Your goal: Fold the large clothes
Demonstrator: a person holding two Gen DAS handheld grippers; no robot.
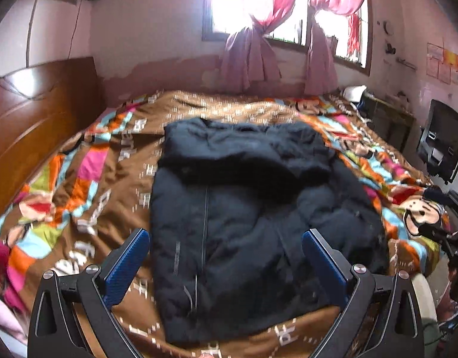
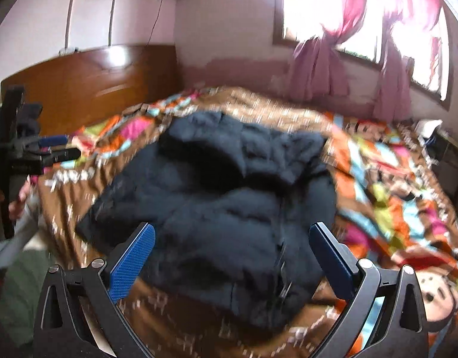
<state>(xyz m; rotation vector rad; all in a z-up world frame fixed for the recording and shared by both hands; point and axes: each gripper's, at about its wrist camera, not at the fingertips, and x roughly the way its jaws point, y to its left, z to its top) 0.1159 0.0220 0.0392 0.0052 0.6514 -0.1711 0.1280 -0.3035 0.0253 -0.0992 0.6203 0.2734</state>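
Observation:
A large dark navy padded jacket lies flat on the bed, front up, zipper running down its middle, hood toward the window. It also shows in the right wrist view. My left gripper hovers above the jacket's lower part, jaws wide open and empty. My right gripper hovers above the jacket's near edge, jaws wide open and empty. The left gripper also shows at the left edge of the right wrist view. The right gripper's body shows at the right edge of the left wrist view.
The bed carries a brown patchwork cartoon blanket. A wooden headboard stands at the left. A window with pink curtains is behind the bed. A dark chair and a cluttered desk stand at the right.

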